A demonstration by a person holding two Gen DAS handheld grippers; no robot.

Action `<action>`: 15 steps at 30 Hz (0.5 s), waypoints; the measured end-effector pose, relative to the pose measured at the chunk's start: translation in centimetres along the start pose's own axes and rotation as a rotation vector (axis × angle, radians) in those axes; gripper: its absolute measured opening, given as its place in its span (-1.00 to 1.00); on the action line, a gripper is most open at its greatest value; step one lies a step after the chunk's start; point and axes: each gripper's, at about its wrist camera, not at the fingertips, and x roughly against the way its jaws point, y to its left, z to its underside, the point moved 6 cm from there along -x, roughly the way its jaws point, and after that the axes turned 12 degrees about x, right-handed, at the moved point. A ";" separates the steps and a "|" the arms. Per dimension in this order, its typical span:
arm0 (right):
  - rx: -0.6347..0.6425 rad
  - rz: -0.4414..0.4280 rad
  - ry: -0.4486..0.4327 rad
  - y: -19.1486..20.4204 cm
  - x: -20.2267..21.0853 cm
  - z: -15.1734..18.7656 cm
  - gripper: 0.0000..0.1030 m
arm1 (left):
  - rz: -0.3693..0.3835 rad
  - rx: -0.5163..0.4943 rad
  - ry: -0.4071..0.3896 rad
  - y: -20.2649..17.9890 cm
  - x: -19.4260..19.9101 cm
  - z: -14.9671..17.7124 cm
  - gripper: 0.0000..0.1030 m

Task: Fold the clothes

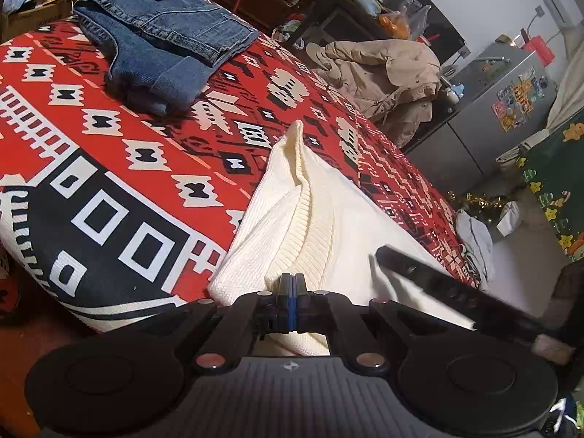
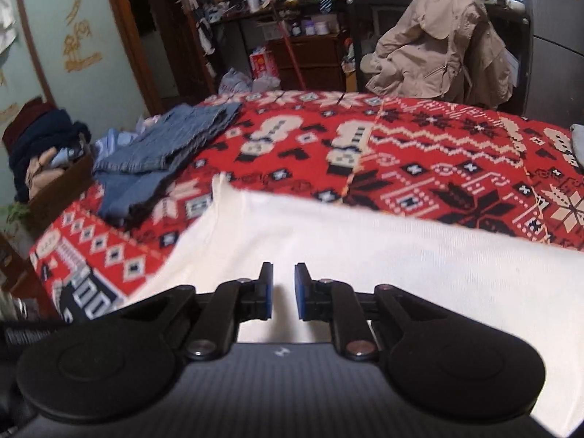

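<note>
A cream knit sweater (image 1: 328, 219) lies on the near part of a red patterned blanket (image 1: 109, 127), with a ribbed edge rising in a fold toward me. My left gripper (image 1: 291, 281) is shut on the sweater's near edge, and cloth hangs under its jaws. In the right wrist view the sweater (image 2: 401, 255) spreads wide and flat below my right gripper (image 2: 284, 273). That gripper is open by a narrow gap, with nothing pinched between its blue pads (image 2: 269, 292). One of its black fingers (image 1: 419, 273) shows blurred over the sweater in the left wrist view.
Folded blue jeans (image 1: 164, 47) (image 2: 164, 146) lie at the blanket's far left. A beige jacket (image 1: 383, 73) (image 2: 438, 43) hangs over a chair behind the bed. Cluttered shelves (image 2: 292, 18) and a grey fridge (image 1: 503, 91) stand beyond. A box of clothes (image 2: 47, 168) sits at the left.
</note>
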 end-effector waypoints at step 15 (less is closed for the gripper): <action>-0.177 0.133 -0.095 -7.4 5.6 1.7 -0.74 | 0.079 -0.023 0.044 -5.2 -0.6 -1.4 -0.93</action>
